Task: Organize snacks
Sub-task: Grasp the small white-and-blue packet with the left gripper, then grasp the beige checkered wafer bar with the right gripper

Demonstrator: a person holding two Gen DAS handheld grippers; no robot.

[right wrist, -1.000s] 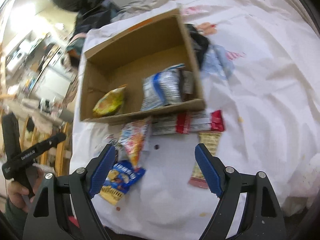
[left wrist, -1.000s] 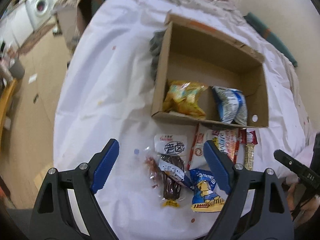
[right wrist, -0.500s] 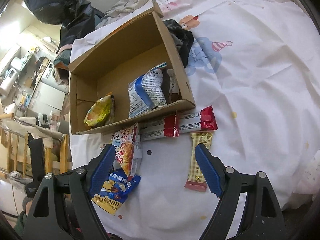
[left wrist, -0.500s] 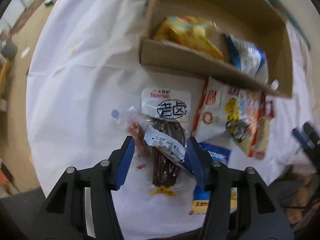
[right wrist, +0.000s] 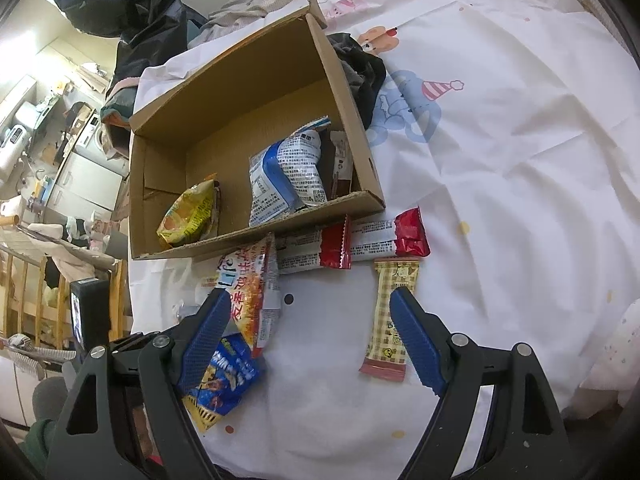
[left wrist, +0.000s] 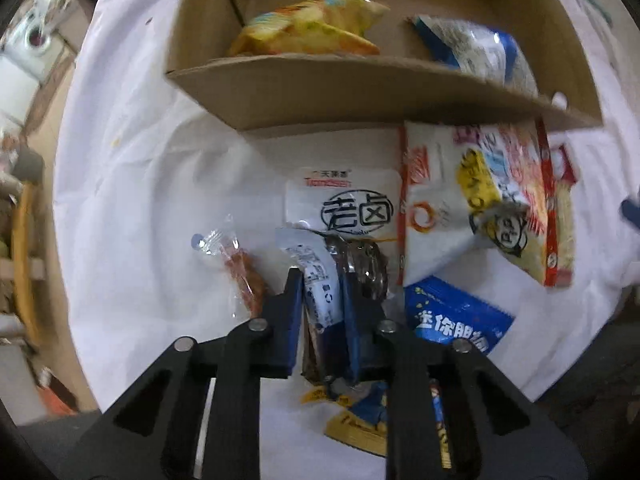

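Centrally, cardboard box holds yellow bag, blue-white bag; white sheet beneath. Left claw pinches dark meat packet; right claw spread.

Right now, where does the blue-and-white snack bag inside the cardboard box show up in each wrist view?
Left wrist view: the blue-and-white snack bag sits upper right, behind the box's front wall.
Right wrist view: the same bag stands near centre, in the box's right half.
Shared landmark: the cardboard box, with the yellow snack bag to the blue one's left in both.
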